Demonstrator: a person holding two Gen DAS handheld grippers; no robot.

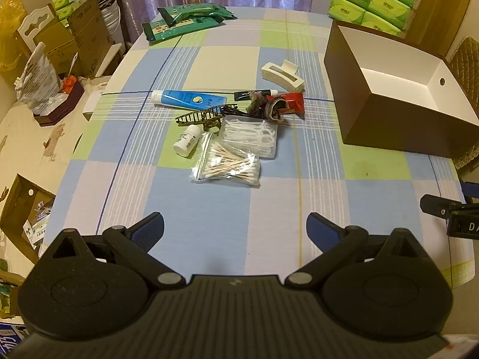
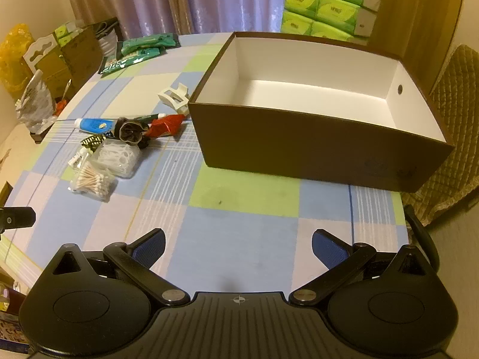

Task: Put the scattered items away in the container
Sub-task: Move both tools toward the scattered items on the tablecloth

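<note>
Left wrist view: left gripper point(image 1: 235, 229) fingers wide apart, holding nothing — toiletries pile w/ cotton swabs point(image 1: 230, 166) mid-table, well ahead. Right gripper point(image 2: 238, 246) also spread, empty — brown box point(image 2: 314, 146) just ahead, pile left of it.

Bare cloth all along the near side of the brown box point(image 2: 314, 146). Open top, nothing inside. Left of it, cluttered pile point(image 1: 227, 125) crowding the approach.

The right tool point(image 2: 238, 246) hangs with its jaws wide apart, holding nothing, above the checked surface point(image 2: 233, 239). The brown box point(image 2: 314, 152) sits far right, white inside. Left of it lie a bag of cotton swabs point(image 2: 92, 181), a blue tube point(image 2: 95, 125) and a white hair clip point(image 2: 175, 97).
</note>
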